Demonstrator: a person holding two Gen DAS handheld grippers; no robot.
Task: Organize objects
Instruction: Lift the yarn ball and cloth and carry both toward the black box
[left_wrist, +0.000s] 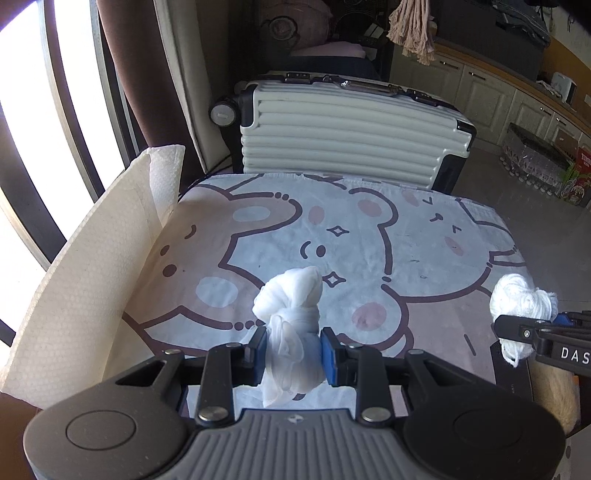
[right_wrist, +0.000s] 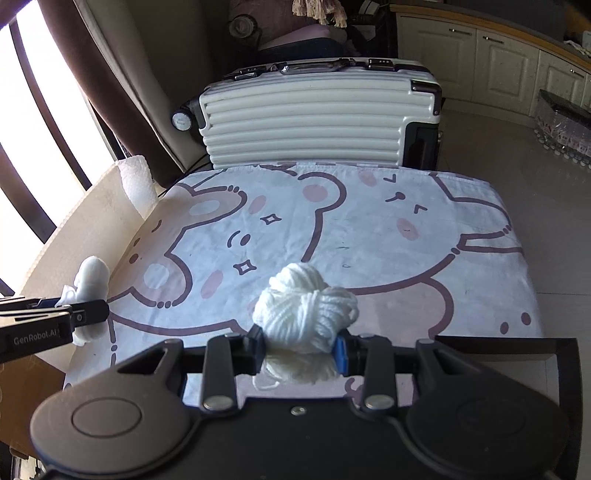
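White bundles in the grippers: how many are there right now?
2. A knotted cloth bundle is clamped in the left gripper, and a ball of yarn in the right gripper, both above the cartoon-print cloth. None lies loose on it.

Left gripper (left_wrist: 291, 354): matt black plastic arms, dull metal rivets, smooth blue pads, a ribbed grey plastic body.
Knotted cloth (left_wrist: 291, 299): thin white gauzy fabric, creased and soft, pinched between those pads.
Right gripper (right_wrist: 301, 349): the same matt black plastic, with blue pads.
Yarn ball (right_wrist: 306, 310): fluffy white wool-like strands, loosely wound, matt.
Tablecloth (left_wrist: 369, 236): printed cloth, bears in pale blue and pink, faintly wrinkled, no shine.
Paper sheet (left_wrist: 88, 266): cream, finely embossed texture, stiff-looking.
Suitcase (left_wrist: 343, 133): hard ribbed white shell, slight sheen, black plastic corners, metal latches.
Floor (right_wrist: 546, 184): smooth, glossy tile.
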